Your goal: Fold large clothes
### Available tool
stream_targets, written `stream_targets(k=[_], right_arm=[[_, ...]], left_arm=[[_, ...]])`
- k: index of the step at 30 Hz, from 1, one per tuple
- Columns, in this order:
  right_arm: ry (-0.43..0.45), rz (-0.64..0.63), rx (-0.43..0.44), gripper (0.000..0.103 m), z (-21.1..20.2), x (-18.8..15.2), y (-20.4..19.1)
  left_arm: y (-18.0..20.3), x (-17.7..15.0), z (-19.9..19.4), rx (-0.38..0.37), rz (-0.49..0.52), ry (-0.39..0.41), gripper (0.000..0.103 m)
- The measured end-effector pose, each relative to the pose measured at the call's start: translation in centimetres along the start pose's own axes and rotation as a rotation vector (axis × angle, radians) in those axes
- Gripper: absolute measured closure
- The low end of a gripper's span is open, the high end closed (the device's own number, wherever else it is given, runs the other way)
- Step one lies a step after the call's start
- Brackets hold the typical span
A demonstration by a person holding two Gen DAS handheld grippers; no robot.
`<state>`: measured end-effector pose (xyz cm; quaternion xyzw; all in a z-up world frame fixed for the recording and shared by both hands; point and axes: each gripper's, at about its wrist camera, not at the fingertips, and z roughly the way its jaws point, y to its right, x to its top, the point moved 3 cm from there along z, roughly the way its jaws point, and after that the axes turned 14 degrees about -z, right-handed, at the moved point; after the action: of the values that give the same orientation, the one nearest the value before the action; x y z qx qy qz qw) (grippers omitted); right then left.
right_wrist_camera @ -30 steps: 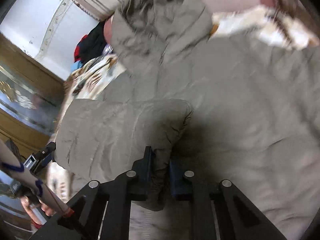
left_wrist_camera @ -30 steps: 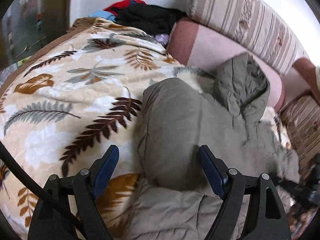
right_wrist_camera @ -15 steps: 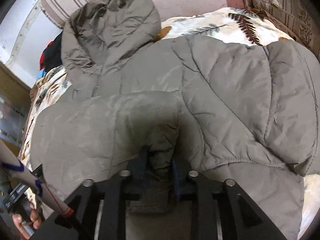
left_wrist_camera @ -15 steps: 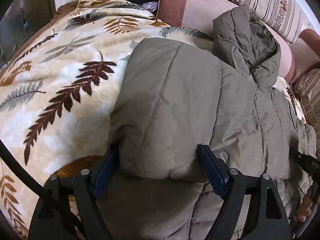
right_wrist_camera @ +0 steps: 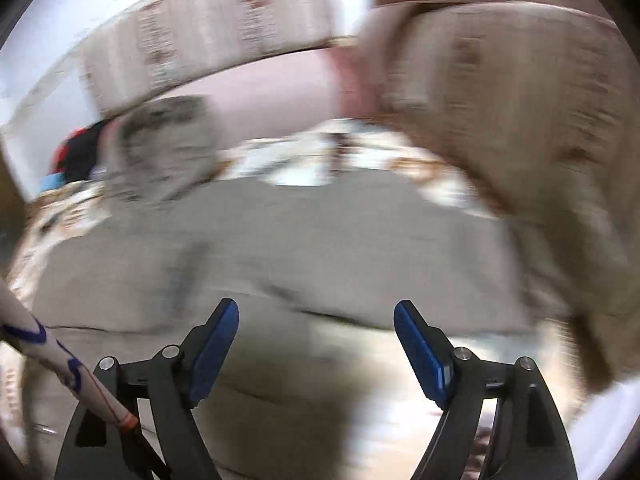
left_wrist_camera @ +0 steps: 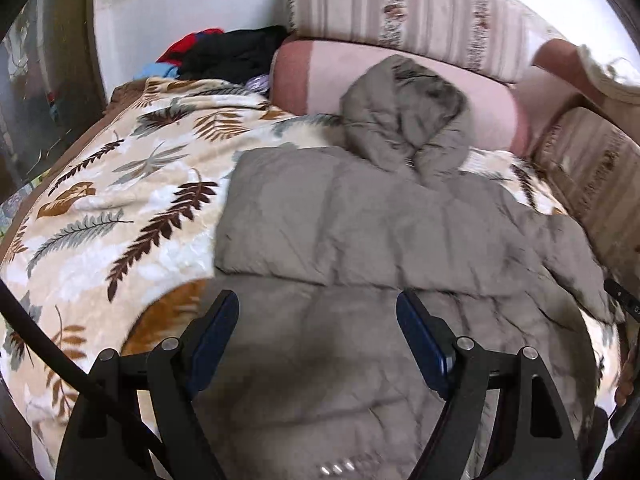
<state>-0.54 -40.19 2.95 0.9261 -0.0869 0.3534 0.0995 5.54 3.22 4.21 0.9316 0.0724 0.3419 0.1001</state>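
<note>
A large grey-brown padded hooded jacket lies flat on a leaf-patterned blanket, hood toward the sofa back, both sleeves folded across its body. My left gripper is open and empty, hovering over the jacket's lower part. In the right wrist view, which is motion-blurred, the jacket fills the middle; my right gripper is open and empty above its lower part.
A pink bolster and striped sofa cushions stand behind the jacket. A pile of black, red and blue clothes lies at the back left. A striped armrest is at the right. A dark wooden cabinet stands left.
The right gripper opened and let go of the sleeve, then pulled back with fast motion. The left gripper drew back from the folded sleeve, which now lies flat across the jacket.
</note>
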Motion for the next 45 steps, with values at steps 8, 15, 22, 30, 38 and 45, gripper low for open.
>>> stream_targets(k=[8, 15, 22, 30, 38, 45], right_arm=[[-0.068, 0.201, -0.320, 0.019, -0.6, -5.5, 13.9], [-0.078, 0.227, -0.379, 0.019, 2.9, -2.8, 18.3], [-0.116, 0.203, -0.349, 0.087, 3.0, -0.3, 18.2], [0.064, 0.133, -0.221, 0.088, -3.9, 4.8, 12.6], [0.167, -0.004, 0.151, 0.089, -7.8, 11.0, -1.9], [0.134, -0.148, 0.451, 0.089, -7.5, 12.4, -17.4]], left_arm=[[1.6, -4.2, -0.9, 0.029, 0.050, 0.003, 0.023], [0.7, -5.1, -1.4, 0.067, 0.021, -0.007, 0.023], [-0.3, -4.8, -1.9, 0.072, -0.014, 0.004, 0.023], [-0.4, -4.9, -2.0, 0.035, -0.021, 0.009, 0.023], [-3.1, -4.3, -2.4, 0.034, -0.088, 0.032, 0.023], [-7.3, -3.2, -1.1, 0.076, -0.166, 0.060, 0.023]])
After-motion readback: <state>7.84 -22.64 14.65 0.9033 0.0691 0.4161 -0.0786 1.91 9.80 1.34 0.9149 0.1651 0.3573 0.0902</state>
